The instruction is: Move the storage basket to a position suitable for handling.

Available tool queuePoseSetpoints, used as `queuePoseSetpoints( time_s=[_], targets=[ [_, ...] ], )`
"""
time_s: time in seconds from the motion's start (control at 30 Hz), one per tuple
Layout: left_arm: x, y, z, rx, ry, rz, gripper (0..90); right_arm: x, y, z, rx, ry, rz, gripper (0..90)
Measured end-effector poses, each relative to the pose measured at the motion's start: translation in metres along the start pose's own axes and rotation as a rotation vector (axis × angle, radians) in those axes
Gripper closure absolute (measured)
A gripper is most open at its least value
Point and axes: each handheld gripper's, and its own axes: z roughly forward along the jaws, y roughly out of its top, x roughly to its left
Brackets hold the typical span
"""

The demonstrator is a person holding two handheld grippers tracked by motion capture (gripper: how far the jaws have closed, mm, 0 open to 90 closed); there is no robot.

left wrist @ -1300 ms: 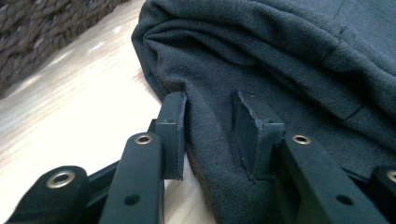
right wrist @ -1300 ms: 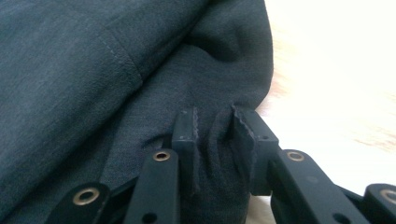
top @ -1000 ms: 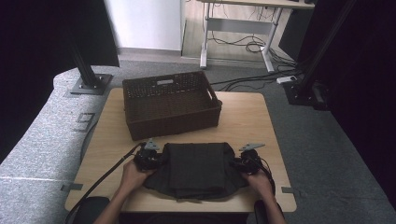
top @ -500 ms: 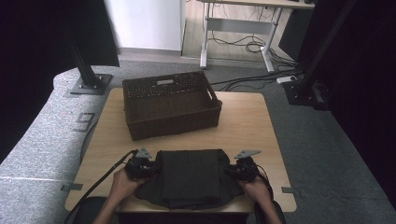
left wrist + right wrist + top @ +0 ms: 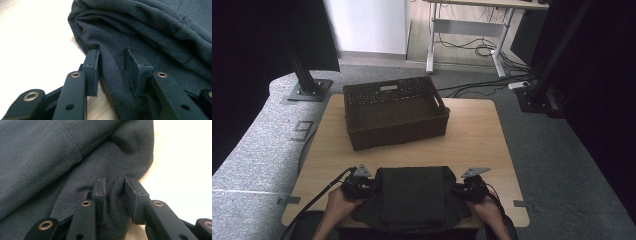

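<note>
A dark grey folded garment (image 5: 412, 197) lies at the table's near edge, its front hem hanging slightly over. My left gripper (image 5: 362, 186) sits at its left side and my right gripper (image 5: 464, 190) at its right side. In the left gripper view, the left gripper (image 5: 112, 60) has a thick ridge of the garment (image 5: 150, 30) pressed between its jaws. In the right gripper view, the right gripper (image 5: 114, 186) pinches a bunched fold of the garment (image 5: 50, 157) near its edge. Both are shut on the cloth.
A dark brown woven basket (image 5: 397, 132) stands at the back middle of the wooden table (image 5: 472, 135), a short gap beyond the garment. Bare tabletop lies to the right of the basket. Black stand bases rest on the floor at both far corners.
Both grippers have drawn the garment toward the near edge of the table, and the gap between garment and basket has widened. The basket has not moved.
</note>
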Motion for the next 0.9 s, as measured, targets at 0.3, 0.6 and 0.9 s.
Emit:
queuePoseSetpoints(
  time_s=[0.3, 0.6, 0.9],
  targets=[
    [-0.008, -0.01, -0.006, -0.004, -0.021, -0.012, 62.3, 0.009, -0.009, -0.006, 0.0, 0.019, -0.005, 68.4],
    [-0.012, -0.016, -0.01, -0.005, -0.034, -0.013, 61.8, 0.017, -0.012, -0.009, 0.017, 0.009, -0.027, 67.7],
    [0.0, -0.012, -0.012, -0.008, -0.027, -0.047, 35.5, 0.01, -0.009, -0.012, 0.029, -0.007, -0.021, 52.3]
  ],
)
